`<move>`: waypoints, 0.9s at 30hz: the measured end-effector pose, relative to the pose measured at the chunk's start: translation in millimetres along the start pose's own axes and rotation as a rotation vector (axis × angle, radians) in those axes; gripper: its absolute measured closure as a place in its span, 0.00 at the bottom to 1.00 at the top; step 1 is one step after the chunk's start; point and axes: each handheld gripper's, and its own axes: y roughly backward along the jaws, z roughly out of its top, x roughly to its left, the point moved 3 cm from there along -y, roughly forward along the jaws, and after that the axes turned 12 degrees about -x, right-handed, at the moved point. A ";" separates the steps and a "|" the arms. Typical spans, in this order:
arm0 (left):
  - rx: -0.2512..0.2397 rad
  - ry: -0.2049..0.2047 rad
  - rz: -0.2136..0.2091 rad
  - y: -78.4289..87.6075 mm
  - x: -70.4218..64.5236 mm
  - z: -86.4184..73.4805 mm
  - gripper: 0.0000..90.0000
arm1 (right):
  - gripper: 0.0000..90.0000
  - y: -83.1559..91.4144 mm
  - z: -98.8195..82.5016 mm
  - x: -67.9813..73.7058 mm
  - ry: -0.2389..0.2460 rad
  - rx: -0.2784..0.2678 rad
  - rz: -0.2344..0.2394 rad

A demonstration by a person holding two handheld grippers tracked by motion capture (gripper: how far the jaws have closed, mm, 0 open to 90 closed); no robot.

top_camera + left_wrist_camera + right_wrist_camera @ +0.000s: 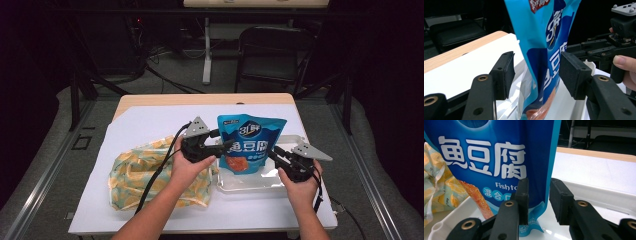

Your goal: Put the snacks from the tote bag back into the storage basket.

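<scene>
Blue pouch (248, 142) upright between left gripper (215, 145), right gripper (272, 151).

Table brightly lit from above, surroundings dark; glare on the white tray (584, 191); sharp close-ups.

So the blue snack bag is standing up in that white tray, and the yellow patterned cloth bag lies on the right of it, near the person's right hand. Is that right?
Not quite. The blue snack bag does stand in the white tray, but the high view shows the yellow patterned cloth bag lying on the left of it, by the person's left hand.
</scene>
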 end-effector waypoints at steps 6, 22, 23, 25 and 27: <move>-0.003 0.004 0.020 12.2 2.0 5.2 0.51 | 0.76 3.1 -1.2 0.0 -0.010 -0.001 0.000; -0.051 0.007 0.101 85.2 25.7 28.9 0.51 | 0.73 25.0 11.5 0.5 -0.039 -0.008 0.022; -0.061 0.008 0.114 91.1 28.3 29.9 0.51 | 0.73 25.5 12.6 2.4 -0.039 -0.012 0.030; -0.069 0.016 0.134 103.3 34.9 32.2 0.51 | 0.72 27.1 14.8 6.7 -0.031 -0.013 0.042; -0.073 0.026 0.154 116.0 41.5 34.0 0.51 | 0.72 28.8 16.8 11.1 -0.019 -0.008 0.061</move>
